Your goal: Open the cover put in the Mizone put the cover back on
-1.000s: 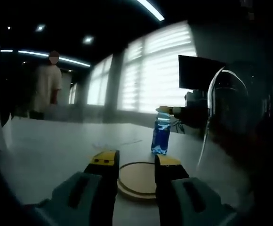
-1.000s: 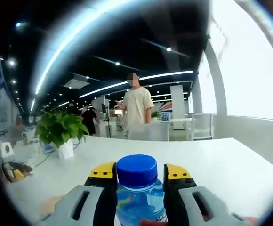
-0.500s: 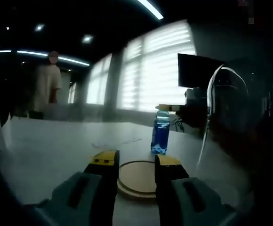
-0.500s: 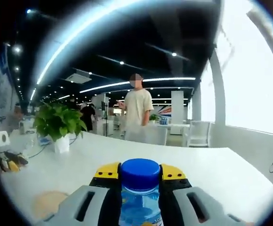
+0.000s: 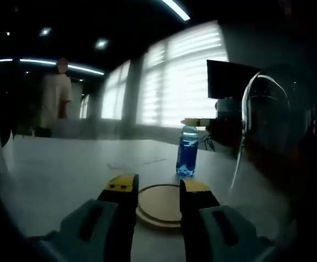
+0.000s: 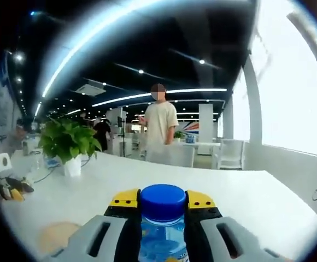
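Two tongs divide the work. The right tongs (image 6: 162, 200) are closed on the Mizone bottle (image 6: 162, 243) just under its blue cap (image 6: 162, 201), the yellow tips pressed to either side of the neck, probably to carry it upright. In the left gripper view that bottle (image 5: 187, 152) stands on the bench (image 5: 54, 169) towards its far edge, just beyond a round wooden disc (image 5: 159, 205). The left tongs (image 5: 156, 186) hang open and empty over the disc's near rim, likely waiting to handle the cover.
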`<state>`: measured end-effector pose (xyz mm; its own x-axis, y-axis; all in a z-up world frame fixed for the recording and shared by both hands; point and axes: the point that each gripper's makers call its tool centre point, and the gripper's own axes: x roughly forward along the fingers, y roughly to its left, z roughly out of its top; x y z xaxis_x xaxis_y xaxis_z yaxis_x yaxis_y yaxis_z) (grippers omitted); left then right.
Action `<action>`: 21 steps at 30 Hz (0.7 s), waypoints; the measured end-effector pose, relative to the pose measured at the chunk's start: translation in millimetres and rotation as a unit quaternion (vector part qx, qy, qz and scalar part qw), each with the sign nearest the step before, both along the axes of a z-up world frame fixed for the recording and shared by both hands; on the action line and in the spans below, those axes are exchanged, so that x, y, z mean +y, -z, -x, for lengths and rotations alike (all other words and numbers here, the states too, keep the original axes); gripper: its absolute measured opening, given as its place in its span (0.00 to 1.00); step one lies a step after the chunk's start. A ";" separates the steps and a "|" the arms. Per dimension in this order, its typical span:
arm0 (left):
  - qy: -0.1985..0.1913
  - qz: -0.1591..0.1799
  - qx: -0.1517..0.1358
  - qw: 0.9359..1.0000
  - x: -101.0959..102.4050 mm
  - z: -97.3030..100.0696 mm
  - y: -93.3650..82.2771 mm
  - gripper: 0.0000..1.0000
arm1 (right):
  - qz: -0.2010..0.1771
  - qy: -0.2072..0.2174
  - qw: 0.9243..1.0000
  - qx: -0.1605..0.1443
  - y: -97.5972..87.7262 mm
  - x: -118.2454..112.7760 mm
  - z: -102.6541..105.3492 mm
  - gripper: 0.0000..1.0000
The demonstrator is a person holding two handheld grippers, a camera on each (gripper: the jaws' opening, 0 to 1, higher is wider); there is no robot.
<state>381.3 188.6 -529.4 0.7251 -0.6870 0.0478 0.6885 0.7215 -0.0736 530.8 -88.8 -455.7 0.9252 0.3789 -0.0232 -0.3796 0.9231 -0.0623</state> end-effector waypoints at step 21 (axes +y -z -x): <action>-0.005 -0.003 -0.002 1.000 3.9 -1.0 -0.3 0.22 | -0.017 -0.075 0.997 -0.027 -31.9 48.2 24.2 0.22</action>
